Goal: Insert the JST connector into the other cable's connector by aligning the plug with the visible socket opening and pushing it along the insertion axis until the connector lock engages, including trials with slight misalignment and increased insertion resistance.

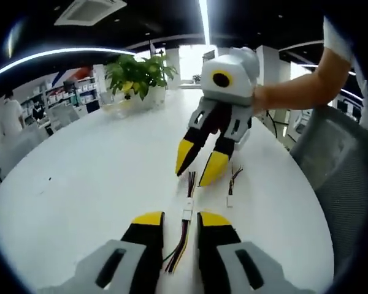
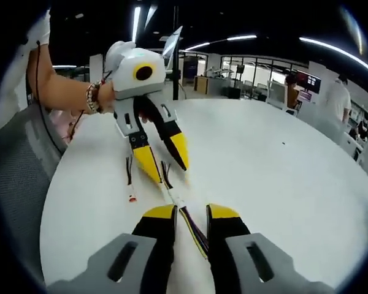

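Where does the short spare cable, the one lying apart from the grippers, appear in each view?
Left gripper view: short spare cable right of centre, beside the right gripper.
Right gripper view: left of centre, beside the left gripper.
Shared landmark: the white table.

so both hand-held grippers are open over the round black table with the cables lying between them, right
Not quite: the table is white, not black, as the left gripper view shows. The rest holds: the left hand-held gripper and right hand-held gripper are open, with the cables lying between them.
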### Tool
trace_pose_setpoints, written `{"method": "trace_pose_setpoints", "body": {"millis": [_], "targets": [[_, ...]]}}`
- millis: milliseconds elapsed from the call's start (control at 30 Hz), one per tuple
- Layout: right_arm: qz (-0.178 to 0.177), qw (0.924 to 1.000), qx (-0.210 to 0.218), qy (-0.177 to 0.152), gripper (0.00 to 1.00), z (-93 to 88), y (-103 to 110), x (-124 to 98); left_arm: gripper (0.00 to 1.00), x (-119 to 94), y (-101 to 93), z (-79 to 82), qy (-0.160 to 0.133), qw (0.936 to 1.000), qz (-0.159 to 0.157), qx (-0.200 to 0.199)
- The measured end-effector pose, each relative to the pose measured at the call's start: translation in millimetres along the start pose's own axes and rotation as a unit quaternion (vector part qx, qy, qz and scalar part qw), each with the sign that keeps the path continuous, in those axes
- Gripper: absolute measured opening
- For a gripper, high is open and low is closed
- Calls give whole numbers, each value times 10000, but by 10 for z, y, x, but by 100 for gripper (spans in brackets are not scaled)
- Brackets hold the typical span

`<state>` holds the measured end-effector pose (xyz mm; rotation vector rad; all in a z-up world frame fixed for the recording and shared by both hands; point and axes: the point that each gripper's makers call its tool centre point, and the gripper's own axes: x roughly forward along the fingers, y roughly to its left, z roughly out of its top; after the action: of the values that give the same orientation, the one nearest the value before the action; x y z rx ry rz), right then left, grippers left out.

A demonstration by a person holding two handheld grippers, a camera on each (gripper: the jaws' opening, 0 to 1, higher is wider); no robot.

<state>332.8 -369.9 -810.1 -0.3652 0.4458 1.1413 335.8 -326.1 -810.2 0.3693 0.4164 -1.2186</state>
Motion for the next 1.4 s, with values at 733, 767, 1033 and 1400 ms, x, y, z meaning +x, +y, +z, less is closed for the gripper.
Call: {"method": "trace_pose_setpoints", "body": {"millis": [733, 767, 1033, 1400], "targets": [[335, 9993, 23, 146, 19, 24, 552, -179, 17, -284, -519, -55, -116, 9997, -99, -192], [341, 9992, 15, 192, 19, -6, 568, -182, 18, -271, -540, -82, -85, 9997, -103, -197], [403, 9972, -64, 627, 17, -315, 615, -125, 17, -134, -631, -321, 202, 9996, -119, -176], [307, 9970, -176, 687, 12, -463, 554, -19, 14, -70, -573, -358, 17, 9991, -33, -417]]}}
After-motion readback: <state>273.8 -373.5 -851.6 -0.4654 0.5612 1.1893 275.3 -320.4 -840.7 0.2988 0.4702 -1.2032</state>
